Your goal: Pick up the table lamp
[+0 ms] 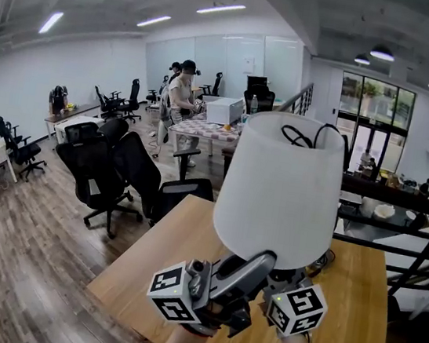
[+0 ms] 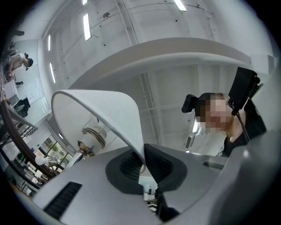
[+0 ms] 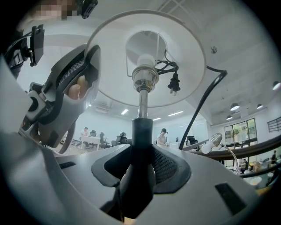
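The table lamp is held up in the air above the wooden table [image 1: 146, 264]. Its white shade [image 1: 279, 188] fills the middle of the head view, with the black cord looped over its top. My left gripper [image 1: 263, 265] is shut on the shade's lower rim; in the left gripper view the thin white shade wall [image 2: 101, 110] runs down between the pads [image 2: 158, 163] of the left gripper [image 2: 143, 165]. My right gripper [image 3: 140, 163] is shut on the lamp's dark stem [image 3: 141, 132], below the chrome socket and bulb. The plug [image 3: 174, 83] hangs inside the shade [image 3: 189, 52].
Black office chairs [image 1: 99, 174] stand on the wood floor left of the table. People [image 1: 182, 91] stand by desks at the far end of the room. A dark railing [image 1: 400, 205] runs along the right. A silver desk lamp [image 3: 215, 140] shows at the right.
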Action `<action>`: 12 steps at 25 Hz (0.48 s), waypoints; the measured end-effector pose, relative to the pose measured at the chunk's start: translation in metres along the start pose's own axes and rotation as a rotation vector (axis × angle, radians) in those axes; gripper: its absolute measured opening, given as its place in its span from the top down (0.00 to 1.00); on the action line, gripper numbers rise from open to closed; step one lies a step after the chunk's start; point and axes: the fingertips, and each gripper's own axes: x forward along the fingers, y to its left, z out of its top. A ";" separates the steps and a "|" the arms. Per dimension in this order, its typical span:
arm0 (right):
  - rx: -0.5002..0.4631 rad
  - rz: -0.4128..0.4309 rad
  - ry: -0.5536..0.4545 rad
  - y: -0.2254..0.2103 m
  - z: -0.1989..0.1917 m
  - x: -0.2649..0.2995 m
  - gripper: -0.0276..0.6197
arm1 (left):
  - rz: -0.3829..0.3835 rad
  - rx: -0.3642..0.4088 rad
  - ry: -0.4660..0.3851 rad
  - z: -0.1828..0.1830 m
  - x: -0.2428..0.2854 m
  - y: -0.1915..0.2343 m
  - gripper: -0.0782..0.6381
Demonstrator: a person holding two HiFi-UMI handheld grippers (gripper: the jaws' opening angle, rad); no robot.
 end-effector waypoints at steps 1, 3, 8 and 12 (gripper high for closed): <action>-0.003 0.000 -0.001 -0.001 0.001 0.000 0.72 | -0.003 0.001 -0.002 0.001 0.001 -0.001 0.87; -0.008 -0.002 -0.004 -0.001 0.005 0.000 0.72 | -0.009 0.002 -0.006 0.003 0.003 -0.002 0.87; -0.012 -0.006 -0.012 -0.002 0.008 -0.003 0.72 | -0.016 0.007 -0.005 0.001 0.005 -0.005 0.87; -0.018 -0.013 -0.019 -0.006 0.009 -0.004 0.72 | -0.020 0.011 -0.005 -0.001 0.008 -0.005 0.87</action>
